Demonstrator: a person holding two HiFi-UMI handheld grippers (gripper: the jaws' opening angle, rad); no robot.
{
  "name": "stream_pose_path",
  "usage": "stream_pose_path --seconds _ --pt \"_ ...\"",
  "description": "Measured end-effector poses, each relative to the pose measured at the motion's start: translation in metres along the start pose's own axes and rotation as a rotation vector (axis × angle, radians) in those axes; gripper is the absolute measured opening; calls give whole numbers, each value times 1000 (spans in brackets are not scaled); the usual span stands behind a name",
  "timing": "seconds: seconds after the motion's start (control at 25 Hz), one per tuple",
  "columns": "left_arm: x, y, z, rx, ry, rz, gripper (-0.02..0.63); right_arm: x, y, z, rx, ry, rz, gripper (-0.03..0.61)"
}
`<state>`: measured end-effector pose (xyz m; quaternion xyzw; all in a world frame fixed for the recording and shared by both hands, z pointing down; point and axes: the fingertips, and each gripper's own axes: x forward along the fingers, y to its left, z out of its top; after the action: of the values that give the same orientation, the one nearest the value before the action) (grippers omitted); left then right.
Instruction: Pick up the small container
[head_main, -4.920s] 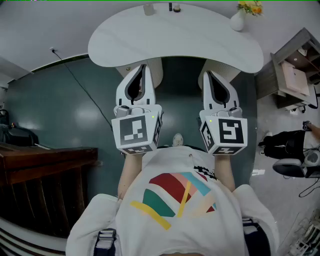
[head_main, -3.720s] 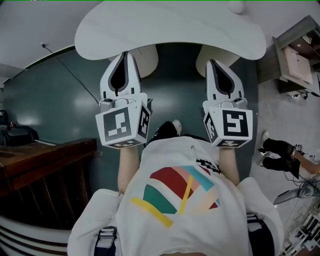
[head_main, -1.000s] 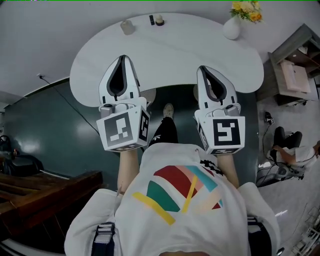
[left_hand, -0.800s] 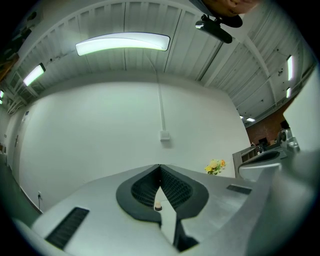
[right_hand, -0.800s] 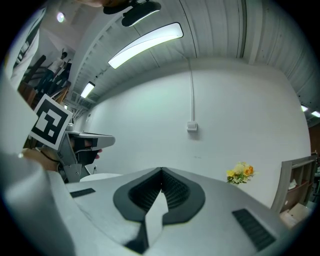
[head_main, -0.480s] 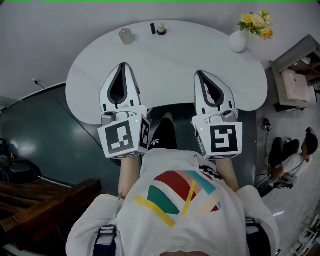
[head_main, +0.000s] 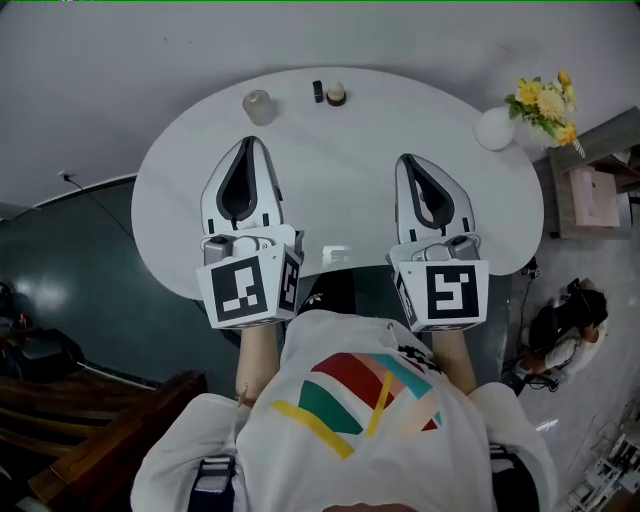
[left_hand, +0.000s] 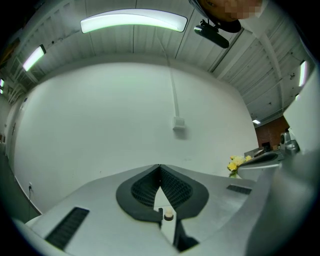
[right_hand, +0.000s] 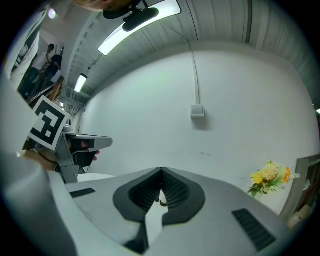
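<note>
A white oval table (head_main: 350, 215) carries three small things along its far edge. They are a pale translucent cup (head_main: 258, 105), a thin dark piece (head_main: 318, 91), and a small dark container with a cream top (head_main: 336, 95). My left gripper (head_main: 249, 142) hovers over the table's near left part, jaws shut and empty. My right gripper (head_main: 408, 160) is level with it on the right, also shut and empty. In the left gripper view the shut gripper (left_hand: 160, 166) frames the cream-topped container (left_hand: 168, 215) far ahead. In the right gripper view the gripper (right_hand: 161, 171) is shut too.
A white vase (head_main: 495, 128) with yellow flowers (head_main: 548, 103) stands at the table's far right end. A grey shelf unit (head_main: 595, 185) is beyond it. Dark green floor (head_main: 70, 260) and wooden furniture (head_main: 110, 430) lie to the left. A white wall rises behind the table.
The table has come nearer and lower in the head view. Both grippers, side by side and still shut, have moved from its near edge to over its top.
</note>
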<state>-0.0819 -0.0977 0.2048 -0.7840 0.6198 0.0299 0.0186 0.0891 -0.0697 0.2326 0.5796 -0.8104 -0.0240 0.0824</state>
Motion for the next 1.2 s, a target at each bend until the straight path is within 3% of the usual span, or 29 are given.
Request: stream_pose_path --seconds 0.24,0.52,1.2 --pt "64 38 -5 -1 39 29 17 77 -5 13 20 16 39 12" --pt "102 57 -17 -21 74 12 17 130 5 16 60 31 70 12" --pt "111 61 -25 -5 87 55 17 156 16 21 32 -5 143 12"
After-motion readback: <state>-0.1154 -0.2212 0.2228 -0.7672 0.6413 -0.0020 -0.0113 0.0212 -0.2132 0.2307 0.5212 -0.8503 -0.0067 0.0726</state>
